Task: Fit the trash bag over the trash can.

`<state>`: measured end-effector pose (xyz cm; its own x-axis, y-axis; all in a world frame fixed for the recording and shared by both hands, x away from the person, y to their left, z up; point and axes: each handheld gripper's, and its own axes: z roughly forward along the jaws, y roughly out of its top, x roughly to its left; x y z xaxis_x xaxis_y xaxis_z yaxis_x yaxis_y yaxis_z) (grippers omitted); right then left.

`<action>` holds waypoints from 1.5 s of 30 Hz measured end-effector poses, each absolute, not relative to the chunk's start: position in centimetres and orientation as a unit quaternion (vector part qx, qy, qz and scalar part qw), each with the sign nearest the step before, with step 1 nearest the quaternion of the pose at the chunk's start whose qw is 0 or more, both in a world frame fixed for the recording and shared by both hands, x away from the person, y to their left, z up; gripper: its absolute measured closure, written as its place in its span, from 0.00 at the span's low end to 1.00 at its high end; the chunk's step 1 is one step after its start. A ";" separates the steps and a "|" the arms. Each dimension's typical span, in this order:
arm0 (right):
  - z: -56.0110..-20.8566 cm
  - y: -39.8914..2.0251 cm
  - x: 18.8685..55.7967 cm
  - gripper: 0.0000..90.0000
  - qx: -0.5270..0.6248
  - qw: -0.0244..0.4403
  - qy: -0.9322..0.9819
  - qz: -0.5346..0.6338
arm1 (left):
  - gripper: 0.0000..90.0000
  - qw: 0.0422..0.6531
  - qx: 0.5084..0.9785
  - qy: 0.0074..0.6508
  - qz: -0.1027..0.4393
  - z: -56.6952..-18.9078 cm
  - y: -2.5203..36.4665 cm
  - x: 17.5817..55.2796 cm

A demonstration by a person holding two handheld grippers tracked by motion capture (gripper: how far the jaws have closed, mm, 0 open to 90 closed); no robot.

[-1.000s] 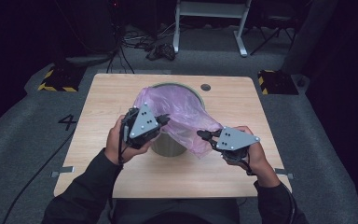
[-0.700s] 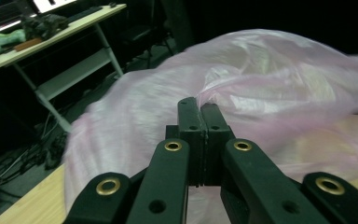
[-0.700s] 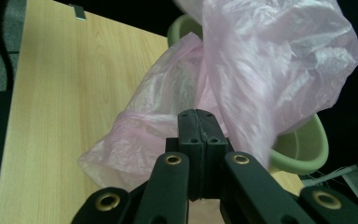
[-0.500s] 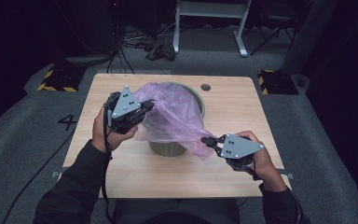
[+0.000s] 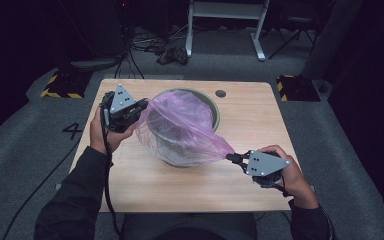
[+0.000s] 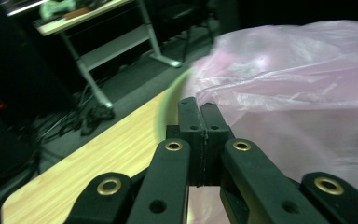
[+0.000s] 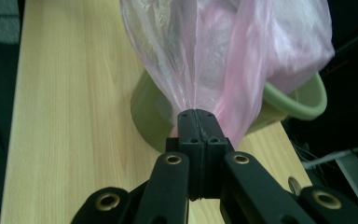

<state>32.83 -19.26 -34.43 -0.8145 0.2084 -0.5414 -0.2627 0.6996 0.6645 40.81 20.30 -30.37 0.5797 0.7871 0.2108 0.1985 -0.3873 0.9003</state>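
Note:
A thin pink plastic bag (image 5: 182, 127) is stretched over a pale green round bin (image 5: 215, 112) that stands in the middle of the wooden table (image 5: 145, 185). My left gripper (image 5: 144, 106) is at the bin's left rim, shut on the bag's edge. My right gripper (image 5: 230, 158) is low at the bin's front right, shut on a gathered corner of the bag. In the left gripper view the closed jaws pinch the bag film (image 6: 279, 93) beside the blurred bin rim (image 6: 168, 100). The right gripper view has the bag (image 7: 223, 51) fanning up from the shut jaws over the bin (image 7: 303, 100).
A small round grommet hole (image 5: 220, 93) lies in the table top behind the bin. Beyond the table stand a white desk frame (image 5: 225, 20) and loose cables (image 5: 170, 52) on the grey floor. Yellow-black striped blocks (image 5: 60, 85) flank the far corners.
My left gripper has moved from the bin's front to its left rim, dragging the bag's edge along. The right gripper has drifted outward to the right and pulled the bag taut across the bin.

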 end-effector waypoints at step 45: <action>-32.9 -16.8 41.9 1.00 0.175 0.303 0.837 0.421 | 1.00 0.510 0.736 0.343 0.284 -35.6 24.0 46.3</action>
